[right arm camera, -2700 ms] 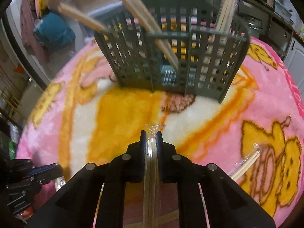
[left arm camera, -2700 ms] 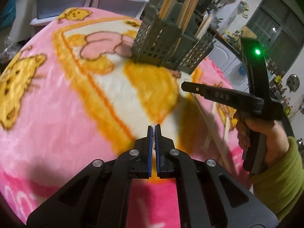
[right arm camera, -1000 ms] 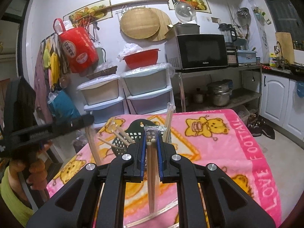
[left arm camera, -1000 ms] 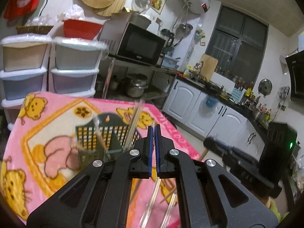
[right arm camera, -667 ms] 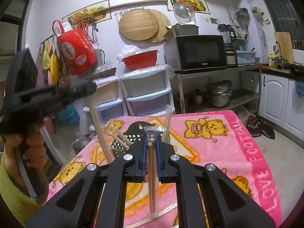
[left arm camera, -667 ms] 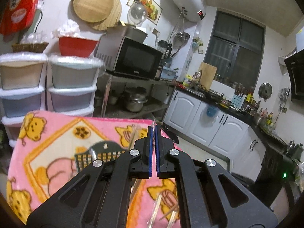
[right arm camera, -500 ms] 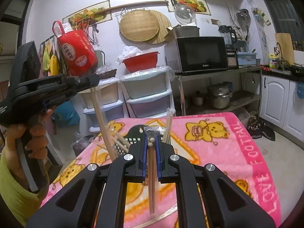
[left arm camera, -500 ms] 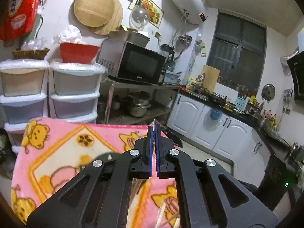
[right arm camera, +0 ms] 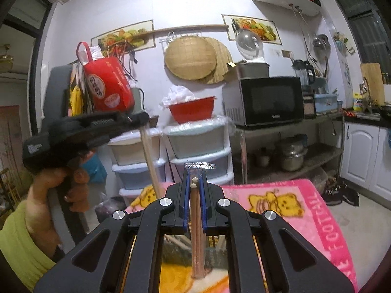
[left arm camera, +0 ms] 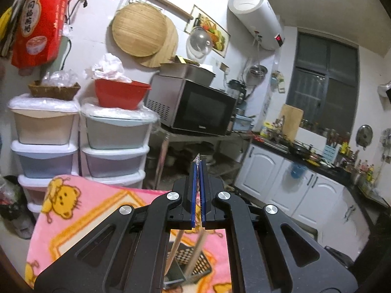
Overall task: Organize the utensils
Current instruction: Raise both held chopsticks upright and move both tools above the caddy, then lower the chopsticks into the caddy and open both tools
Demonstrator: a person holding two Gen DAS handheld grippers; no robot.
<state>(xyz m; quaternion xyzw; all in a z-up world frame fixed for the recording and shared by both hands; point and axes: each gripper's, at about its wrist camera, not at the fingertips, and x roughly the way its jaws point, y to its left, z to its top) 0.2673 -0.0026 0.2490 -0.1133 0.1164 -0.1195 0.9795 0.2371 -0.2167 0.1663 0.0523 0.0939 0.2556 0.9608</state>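
Both grippers are holding wrapped chopsticks upright above the caddy [left arm camera: 188,266], so the step in hand looks like the drop into its compartments.

The right gripper [right arm camera: 194,188] is gripping a wrapped pair [right arm camera: 196,232] between its closed fingers [right arm camera: 186,195]; the sticks are hanging down toward the caddy below, whose rim is blurred in the right view.

The left gripper [left arm camera: 198,193] is clamping a thin wrapper tip [left arm camera: 197,157] with its fingers nearly together, and in the right view its pair [right arm camera: 151,163] is slanting down toward the bench's far edge.

The caddy is sitting on the pink blanket [left arm camera: 73,207] covering the bench.

Next, each pair probably needs lowering, tips first, into a compartment before the fingers are let go; which compartment lies under either pair I cannot tell.
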